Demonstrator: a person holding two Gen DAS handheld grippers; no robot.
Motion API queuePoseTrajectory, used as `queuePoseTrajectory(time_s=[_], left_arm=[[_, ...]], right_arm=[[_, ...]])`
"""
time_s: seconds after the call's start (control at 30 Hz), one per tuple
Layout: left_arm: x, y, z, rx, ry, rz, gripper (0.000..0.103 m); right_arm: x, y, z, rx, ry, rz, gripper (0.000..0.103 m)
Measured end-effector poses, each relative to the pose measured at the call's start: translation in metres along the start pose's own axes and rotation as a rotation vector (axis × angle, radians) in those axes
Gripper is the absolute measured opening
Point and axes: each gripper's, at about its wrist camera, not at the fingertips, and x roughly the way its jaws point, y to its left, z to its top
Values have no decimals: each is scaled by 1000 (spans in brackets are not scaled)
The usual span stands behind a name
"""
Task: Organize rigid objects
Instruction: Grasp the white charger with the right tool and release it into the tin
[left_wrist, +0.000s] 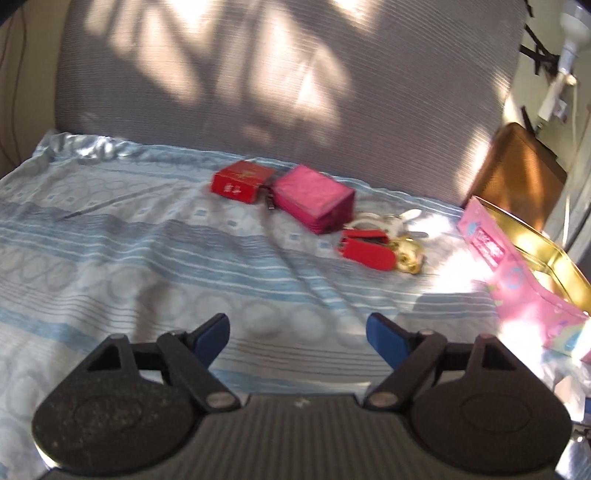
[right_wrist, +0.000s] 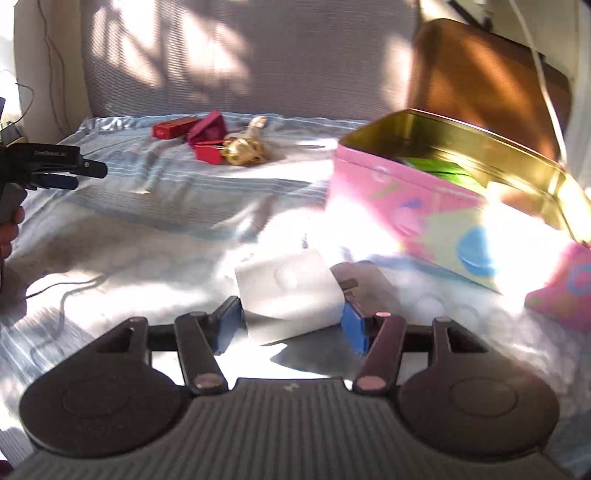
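My right gripper is shut on a white box, with a blue pad against each of its sides, just above the sunlit bed sheet. To its right stands an open pink tin with a gold inside and something green in it. My left gripper hangs open and empty over the sheet. Beyond it lie a red box, a pink box, a red clip-like item and a gold trinket. The right wrist view shows the left gripper at the far left.
A pink lid lies by the tin's near right corner. A brown case stands behind the tin against the grey headboard. A white cable hangs over the case. A hand holds the left gripper.
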Motion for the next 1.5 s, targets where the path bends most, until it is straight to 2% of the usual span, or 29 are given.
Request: queuePoseTrajectory(time_s=[0.17, 0.3, 0.4, 0.5, 0.57, 0.6, 0.63, 0.67, 0.7, 0.77, 0.8, 0.93, 1.03, 1.13, 1.27, 1.33, 1.4, 1.43, 1.5], left_arm=[[2, -97, -2, 112, 57, -264, 79], [10, -176, -28, 258, 183, -443, 61], [20, -210, -52, 294, 297, -537, 58], [24, -228, -68, 323, 331, -538, 58], [29, -233, -74, 326, 343, -541, 65], [30, -235, -75, 334, 337, -541, 66], [29, -238, -75, 344, 334, -536, 65], [29, -241, -75, 349, 339, -546, 54], [29, -242, -75, 350, 348, -547, 52], [22, -248, -72, 375, 318, -529, 50], [16, -249, -68, 375, 292, -529, 52], [7, -253, -31, 347, 203, -539, 52], [15, -257, -4, 319, 162, -538, 52], [27, -271, 22, 317, 116, -528, 50], [58, -294, 37, 329, 110, -518, 50], [77, -302, 37, 314, 129, -521, 52], [90, -308, 35, 301, 138, -491, 63], [92, -309, 34, 297, 136, -480, 64], [89, -306, 30, 288, 123, -482, 69]], right_arm=[[-23, -25, -32, 76, -53, -39, 62], [-30, -23, -44, 62, -89, -49, 64], [-34, -28, -49, 78, -111, -31, 64], [-33, -31, -51, 101, -120, -2, 65], [-32, -30, -52, 98, -129, 5, 65], [-31, -30, -52, 100, -134, 9, 67], [-30, -30, -52, 105, -139, 11, 67], [-28, -31, -52, 110, -143, 10, 65], [-28, -31, -50, 109, -151, 4, 61], [-34, -31, -46, 116, -195, 8, 60], [-41, -30, -42, 110, -238, 14, 49], [-46, -31, -14, 56, -329, -13, 49], [-39, -39, 11, 60, -388, -18, 49], [-29, -43, 30, 27, -449, -68, 49], [-7, -65, 48, 48, -458, -110, 49], [7, -78, 52, 62, -424, -136, 50], [17, -86, 51, 90, -388, -220, 51], [18, -92, 49, 123, -369, -259, 51], [9, -104, 41, 209, -365, -276, 51]])
